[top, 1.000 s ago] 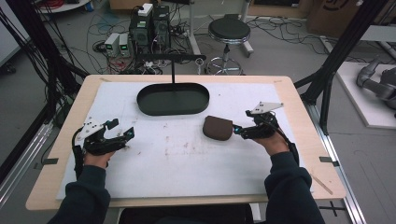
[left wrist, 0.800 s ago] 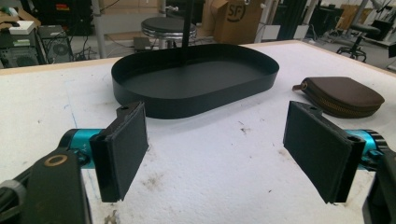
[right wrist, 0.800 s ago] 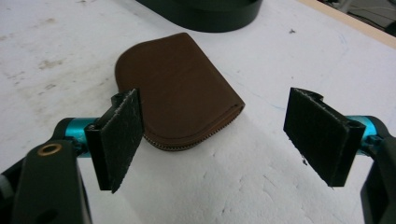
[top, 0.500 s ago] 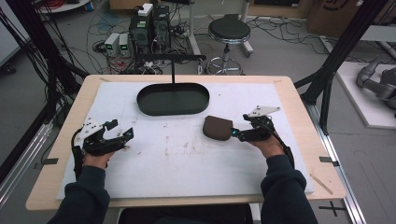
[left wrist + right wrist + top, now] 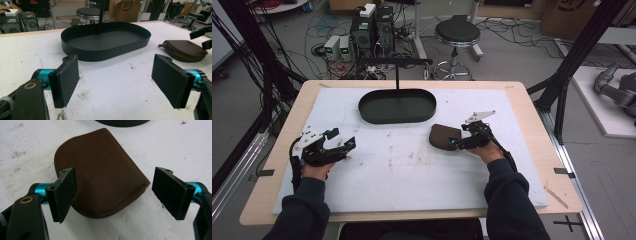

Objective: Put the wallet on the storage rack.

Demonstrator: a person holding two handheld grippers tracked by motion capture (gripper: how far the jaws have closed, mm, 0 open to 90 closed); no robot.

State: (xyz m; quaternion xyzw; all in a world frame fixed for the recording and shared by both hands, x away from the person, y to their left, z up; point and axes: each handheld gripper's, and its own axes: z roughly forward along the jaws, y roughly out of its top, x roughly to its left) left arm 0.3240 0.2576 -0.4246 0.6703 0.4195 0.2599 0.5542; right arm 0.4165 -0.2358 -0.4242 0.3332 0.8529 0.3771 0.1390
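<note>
Right gripper (image 5: 113, 195) has its jaws spread wide w/ nothing clamped; the flat brown leather zip pouch (image 5: 100, 173) lies on the white table cover (image 5: 175, 150) right ahead of it, its near rounded edge lying btwn the two pads but not touched as far as the right gripper view shows. In the high view the same right gripper (image 5: 455, 145) sits just beside the pouch (image 5: 445, 136) on its near-right side. Judging from that, the job looks like it's at the very start: approach done, grip not yet made, lift and carry all left. Probable target is the black oval metal tray (image 5: 397, 106), empty, just beyond the pouch and to the tool's left. Left gripper (image 5: 115, 80) is also wide open and holds nothing; it sits well apart over bare cover, w/ the tray (image 5: 105, 41) ahead of it and the pouch (image 5: 185, 50) off to its far right. Room: open cover btwn pouch and tray, so a short clear path; the tray's upright rim must be cleared. A thin black post (image 5: 397, 77) stands at the tray's far side. Table edges are well away from both tools.
</note>
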